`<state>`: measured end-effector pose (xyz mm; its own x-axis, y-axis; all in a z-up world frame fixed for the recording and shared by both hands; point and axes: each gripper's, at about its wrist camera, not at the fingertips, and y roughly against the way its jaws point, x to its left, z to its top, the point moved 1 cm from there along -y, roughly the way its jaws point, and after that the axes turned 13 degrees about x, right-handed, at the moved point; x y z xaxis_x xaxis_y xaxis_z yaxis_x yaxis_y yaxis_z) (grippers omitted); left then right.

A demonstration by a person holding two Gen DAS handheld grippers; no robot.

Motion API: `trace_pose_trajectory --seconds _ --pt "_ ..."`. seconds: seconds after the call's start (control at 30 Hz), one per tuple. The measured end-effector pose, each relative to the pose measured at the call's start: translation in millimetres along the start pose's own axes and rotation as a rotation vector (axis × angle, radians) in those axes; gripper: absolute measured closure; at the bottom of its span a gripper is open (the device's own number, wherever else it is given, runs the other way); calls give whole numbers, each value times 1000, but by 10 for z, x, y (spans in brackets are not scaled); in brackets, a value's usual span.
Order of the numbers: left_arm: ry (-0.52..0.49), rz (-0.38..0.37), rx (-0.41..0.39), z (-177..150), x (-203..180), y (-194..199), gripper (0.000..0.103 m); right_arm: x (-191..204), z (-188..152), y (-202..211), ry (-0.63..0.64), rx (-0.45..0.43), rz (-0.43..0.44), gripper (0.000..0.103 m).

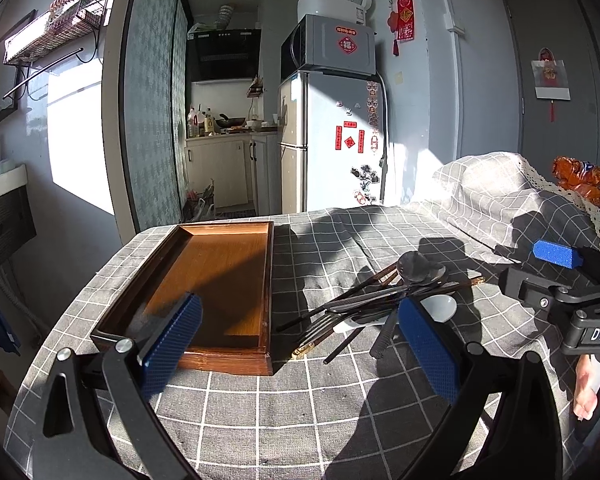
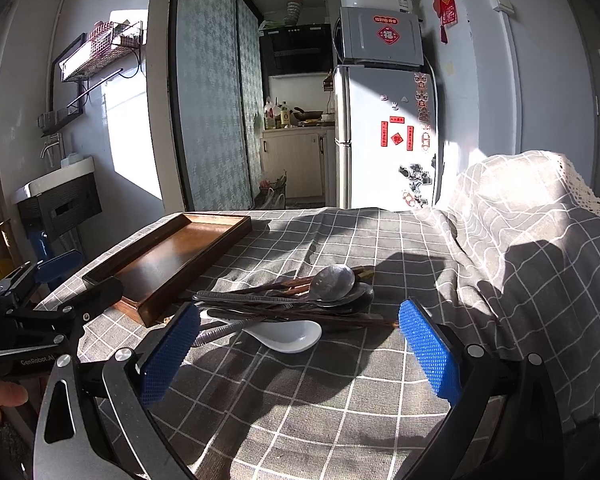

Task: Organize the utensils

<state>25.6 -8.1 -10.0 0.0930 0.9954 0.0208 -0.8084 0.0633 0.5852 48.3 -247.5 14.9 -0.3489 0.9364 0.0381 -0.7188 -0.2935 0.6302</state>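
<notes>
Both grippers hang just above the counter (image 2: 340, 400) with nothing between their blue pads. The left gripper (image 1: 300, 344) is spread wide, one pad in front of the tray (image 1: 220, 272), the other by the utensils (image 1: 380, 296). The right gripper (image 2: 300, 352) is spread wide too, facing the pile from close up. The utensils lie heaped right of the empty tray: dark chopsticks, metal spoons, a fork (image 1: 320, 322), and a white spoon (image 2: 288, 334) underneath.
</notes>
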Motion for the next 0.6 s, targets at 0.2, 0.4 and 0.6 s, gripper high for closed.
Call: trace_pose_trajectory --seconds 0.2,0.4,0.6 --pt "-108 -89 82 5 -176 -140 3 -156 345 69 8 89 111 3" --pt "-129 -153 239 76 -253 -451 21 -399 701 -245 -83 188 247 18" --pt "-138 -209 298 181 -255 -622 21 -601 775 -1022 -131 377 296 57"
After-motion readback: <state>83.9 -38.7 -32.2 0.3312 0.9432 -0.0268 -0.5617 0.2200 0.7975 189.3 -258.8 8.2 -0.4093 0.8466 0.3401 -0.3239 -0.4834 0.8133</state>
